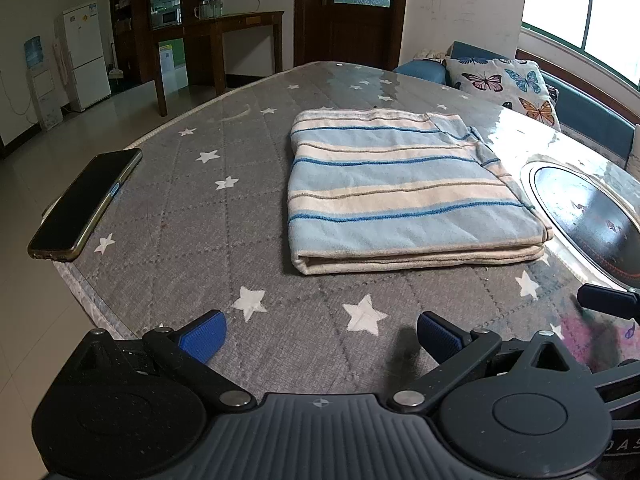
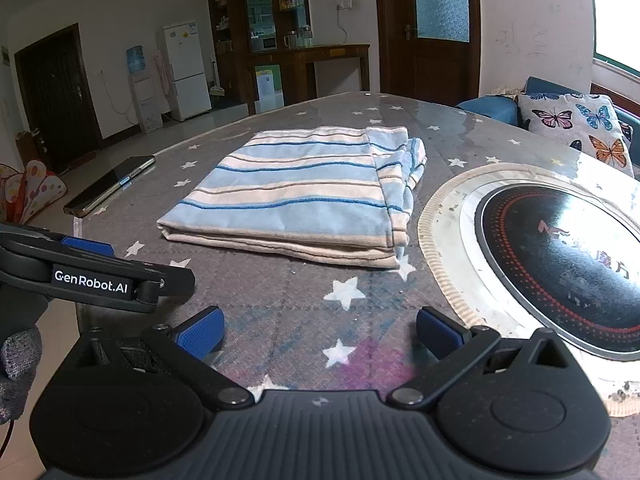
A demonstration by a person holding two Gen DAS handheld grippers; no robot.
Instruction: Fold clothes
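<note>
Garment: striped shirt (image 1: 404,192), pale blue and cream with thin dark-blue lines, folded into a flat rectangle; lies mid-table, thick folded edge toward both cameras, a sleeve layer tucked along its right side
Table: grey quilted cover with white stars (image 1: 224,264) under a glossy clear sheet
Left gripper (image 1: 320,334): low over the near edge of the table, jaws spread wide, blue pads well apart, nothing between them; short of the shirt, not touching it
Right gripper (image 2: 318,330): same posture beside the left one, jaws wide apart and empty; shirt ahead and slightly left, clear of the pads
Left gripper, seen from right wrist view: body with white lettering at the left edge, gloved hand (image 2: 18,372) below it
Phone (image 1: 86,204): dark screen, at the left table edge, well apart from the shirt
Round cooktop (image 2: 560,264): black disc set in the table, just right of the shirt
Background: butterfly cushion (image 2: 576,128) on a blue sofa, white fridge (image 1: 86,56)
</note>
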